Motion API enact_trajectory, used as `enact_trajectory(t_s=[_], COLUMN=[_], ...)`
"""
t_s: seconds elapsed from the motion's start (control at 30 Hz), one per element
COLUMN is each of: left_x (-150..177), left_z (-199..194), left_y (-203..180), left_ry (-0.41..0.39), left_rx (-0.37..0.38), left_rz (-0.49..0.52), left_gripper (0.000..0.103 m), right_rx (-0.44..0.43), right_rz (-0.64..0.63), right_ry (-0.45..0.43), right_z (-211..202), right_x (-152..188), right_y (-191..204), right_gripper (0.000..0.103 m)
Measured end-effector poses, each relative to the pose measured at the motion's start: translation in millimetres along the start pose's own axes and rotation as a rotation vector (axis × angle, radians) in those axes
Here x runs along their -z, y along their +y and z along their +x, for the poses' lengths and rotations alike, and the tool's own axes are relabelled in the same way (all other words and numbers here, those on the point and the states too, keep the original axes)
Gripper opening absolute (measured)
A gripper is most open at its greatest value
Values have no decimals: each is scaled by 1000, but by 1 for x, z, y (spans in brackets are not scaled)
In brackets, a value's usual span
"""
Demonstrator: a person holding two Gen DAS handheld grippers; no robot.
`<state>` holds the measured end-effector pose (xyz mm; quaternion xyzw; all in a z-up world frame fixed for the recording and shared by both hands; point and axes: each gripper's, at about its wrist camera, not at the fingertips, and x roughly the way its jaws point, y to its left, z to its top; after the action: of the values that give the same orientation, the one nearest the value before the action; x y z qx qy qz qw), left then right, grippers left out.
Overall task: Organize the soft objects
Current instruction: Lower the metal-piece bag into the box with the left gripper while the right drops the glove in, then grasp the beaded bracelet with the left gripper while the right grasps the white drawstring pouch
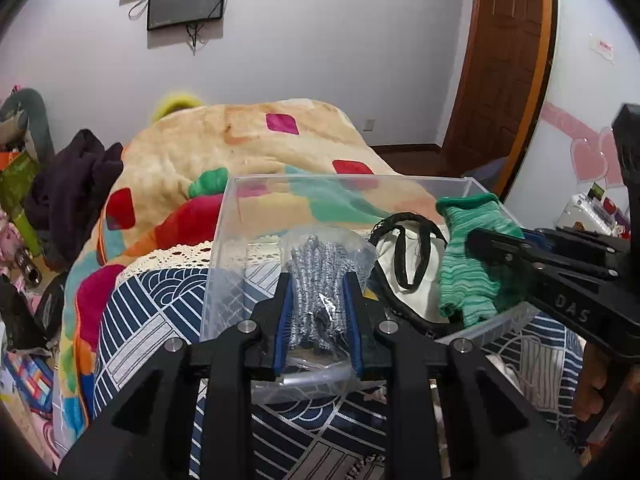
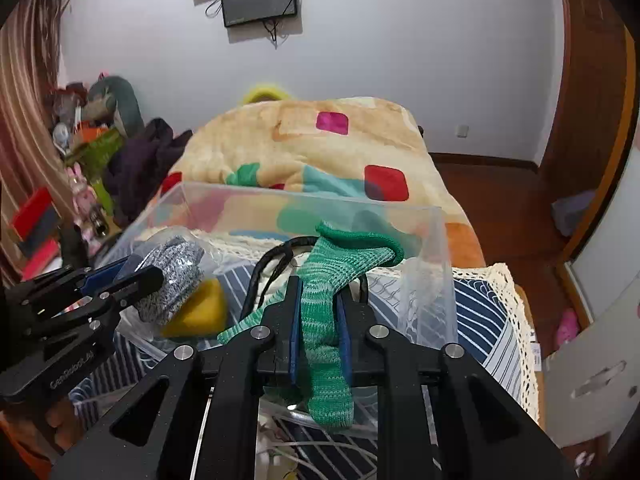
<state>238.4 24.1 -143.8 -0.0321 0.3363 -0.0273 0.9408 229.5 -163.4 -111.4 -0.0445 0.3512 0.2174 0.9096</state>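
Observation:
A clear plastic bin [image 1: 224, 216] [image 2: 432, 240] stands on the bed. My left gripper [image 1: 319, 284] is shut on a bagged grey knit item [image 1: 320, 272] and holds it over the bin's near left part; it also shows in the right wrist view [image 2: 172, 280]. My right gripper [image 2: 318, 300] is shut on a green knit sock [image 2: 324, 320] over the bin's right side; the sock also shows in the left wrist view [image 1: 468, 256]. A white cloth with black trim [image 1: 404, 264] and a yellow sponge-like piece [image 2: 200, 308] lie in the bin.
The bin rests on a navy patterned cover with a lace edge [image 2: 492, 320]. Behind lies a colourful blanket [image 1: 248, 140]. Dark clothes [image 1: 72, 184] and clutter [image 2: 80, 148] sit at the left. A wooden door [image 1: 500, 60] is at the right.

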Motion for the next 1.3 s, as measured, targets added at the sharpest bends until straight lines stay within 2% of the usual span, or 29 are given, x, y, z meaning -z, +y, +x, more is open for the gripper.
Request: enact_trajectory(t_s=[0.1, 0.17, 0.33, 0.4, 0.47, 0.53, 0.57, 0.73, 0.9, 1.03, 1.13, 1.3], left_x=[1, 1, -2, -3, -3, -2, -2, 8, 29, 49, 63, 82], left_z=[-3, -5, -16, -26, -36, -49, -55, -82, -89, -87, -82, -79], left_y=[-4, -5, -1, 2, 3, 4, 3, 3, 2, 7, 10, 6], left_ry=[-2, -2, 0, -12, -25, -46, -55, -92, -55, 5, 51, 83], left_rx=[-2, -6, 27, 51, 60, 57, 56, 50, 54, 72, 54, 36], left_rz=[13, 20, -7, -19, -16, -5, 0, 17, 27, 8, 1, 30], left_gripper=[23, 23, 28, 30, 35, 41, 43, 66, 77, 78, 78, 75], right_rx=[19, 19, 30, 19, 11, 9, 3, -27, -48, -67, -101, -132], right_rz=[-30, -42, -58, -44, -18, 1, 4, 6, -19, -32, -28, -41], right_ry=[11, 21, -1, -17, -37, -70, -84, -120, -114, -101, -79, -42], right_z=[2, 4, -4, -11, -19, -30, -35, -56, -63, -64, -61, -50], right_x=[1, 1, 3, 3, 1, 1, 1, 5, 20, 35, 46, 60], right_y=[4, 6, 11, 11, 8, 5, 5, 7, 18, 23, 27, 32], right_gripper=[17, 33, 47, 57, 77, 82, 82, 83, 84, 84, 84, 84])
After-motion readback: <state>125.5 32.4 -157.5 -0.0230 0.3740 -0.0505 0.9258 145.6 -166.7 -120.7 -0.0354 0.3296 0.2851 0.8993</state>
